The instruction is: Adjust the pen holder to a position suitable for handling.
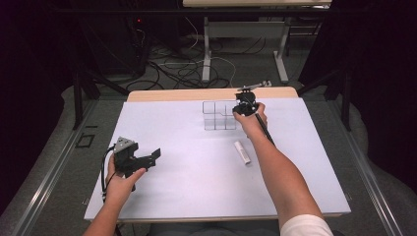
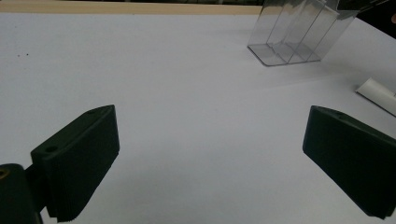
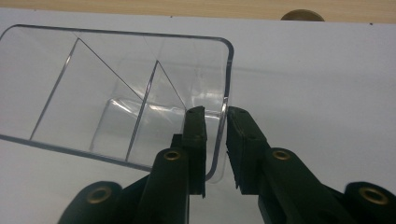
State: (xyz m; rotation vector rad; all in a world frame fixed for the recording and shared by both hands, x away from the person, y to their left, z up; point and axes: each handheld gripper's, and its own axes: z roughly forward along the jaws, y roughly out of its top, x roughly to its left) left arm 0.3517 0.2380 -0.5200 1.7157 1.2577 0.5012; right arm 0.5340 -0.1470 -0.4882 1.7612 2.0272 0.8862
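Right gripper [image 3: 215,140] jaws nearly closed astride end wall of clear plastic compartment box [image 3: 116,93]; thin-wall grip may slip, tipping box. Left gripper [image 2: 210,163] wide open, empty, above white table sheet [image 2: 187,93].

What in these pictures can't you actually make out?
- White tube: cut off by the right edge in the left gripper view; small in the high view, any label unreadable.
- Right hand-held gripper: jaws straddle the clear organizer's wall; whether both touch it is unclear.
- Round brown object: cut by the top edge in the right gripper view.
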